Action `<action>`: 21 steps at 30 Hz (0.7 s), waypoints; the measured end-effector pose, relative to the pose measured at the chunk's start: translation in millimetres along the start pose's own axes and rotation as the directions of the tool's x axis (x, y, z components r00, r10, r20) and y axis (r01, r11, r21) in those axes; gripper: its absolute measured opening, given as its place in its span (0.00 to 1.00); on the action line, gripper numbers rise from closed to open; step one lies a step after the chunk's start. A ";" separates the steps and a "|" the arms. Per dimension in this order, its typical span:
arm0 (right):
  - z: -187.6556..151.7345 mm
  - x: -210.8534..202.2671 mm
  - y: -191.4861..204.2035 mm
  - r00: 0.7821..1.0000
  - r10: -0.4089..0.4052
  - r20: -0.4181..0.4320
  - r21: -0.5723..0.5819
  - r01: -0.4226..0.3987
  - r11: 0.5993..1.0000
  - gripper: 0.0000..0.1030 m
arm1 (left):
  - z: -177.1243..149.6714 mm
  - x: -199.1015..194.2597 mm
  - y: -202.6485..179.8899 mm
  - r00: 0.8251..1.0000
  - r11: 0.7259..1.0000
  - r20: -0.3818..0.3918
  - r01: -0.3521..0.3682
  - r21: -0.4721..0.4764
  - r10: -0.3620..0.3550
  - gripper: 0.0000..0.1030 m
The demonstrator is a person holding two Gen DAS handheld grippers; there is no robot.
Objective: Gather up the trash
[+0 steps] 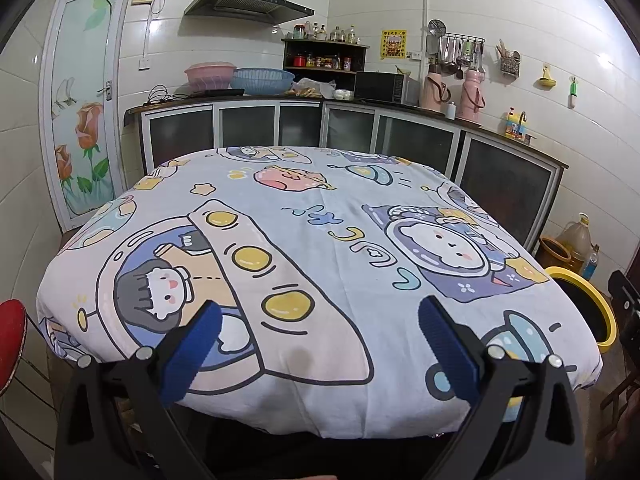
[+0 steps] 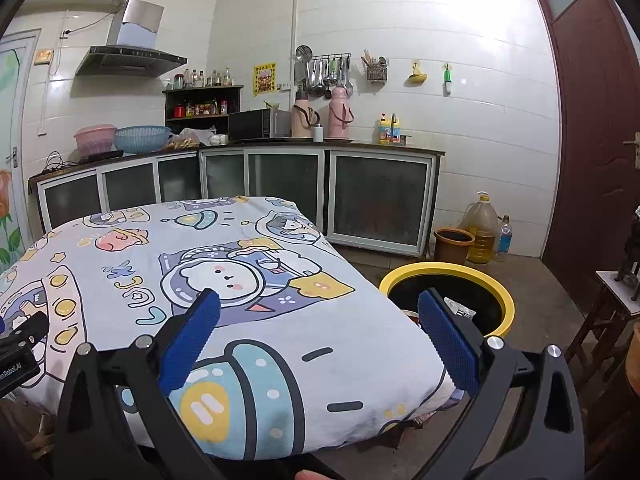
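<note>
A table covered by a cartoon-print cloth (image 1: pixel 320 240) fills both views, and it also shows in the right wrist view (image 2: pixel 280 320). No loose trash shows on the cloth. A yellow-rimmed black trash bin (image 2: pixel 496 280) stands on the floor at the table's right side, with wrappers (image 2: pixel 460 309) inside; its rim shows in the left wrist view (image 1: pixel 592 300). My left gripper (image 1: pixel 320 320) is open and empty over the table's near edge. My right gripper (image 2: pixel 320 312) is open and empty over the table's near right corner, its right finger in front of the bin.
Kitchen counter with cabinets (image 2: pixel 280 176) runs along the back wall. A brown pot (image 2: pixel 454 245), an oil jug (image 2: pixel 482 228) and a bottle (image 2: pixel 504 238) stand on the floor by a dark door (image 2: pixel 592 140). A wooden stand (image 2: pixel 612 304) is at right. A red stool (image 1: pixel 12 332) is at left.
</note>
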State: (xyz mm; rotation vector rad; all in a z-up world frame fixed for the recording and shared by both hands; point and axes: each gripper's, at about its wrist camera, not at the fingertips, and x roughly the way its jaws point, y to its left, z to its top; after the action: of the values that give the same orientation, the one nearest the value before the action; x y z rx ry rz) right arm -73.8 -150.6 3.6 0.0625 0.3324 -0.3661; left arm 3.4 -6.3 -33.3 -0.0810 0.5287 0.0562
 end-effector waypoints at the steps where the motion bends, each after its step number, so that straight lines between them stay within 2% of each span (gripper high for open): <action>1: -0.2 0.1 -0.2 1.000 0.001 0.000 0.000 -0.001 1.000 0.92 | -0.2 -0.1 -0.2 1.000 1.000 0.001 0.002 0.000 -0.002 0.92; 21: -2.7 0.7 -0.3 1.000 0.015 -0.007 -0.006 -0.015 1.000 0.92 | 1.0 -0.8 -2.3 1.000 1.000 0.008 0.013 0.016 -0.013 0.92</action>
State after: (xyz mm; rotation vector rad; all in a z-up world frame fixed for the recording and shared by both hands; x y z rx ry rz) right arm -74.1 -150.8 0.8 0.0601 0.3395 -0.3504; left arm 3.4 -8.6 -31.9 -0.0684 0.5201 0.0395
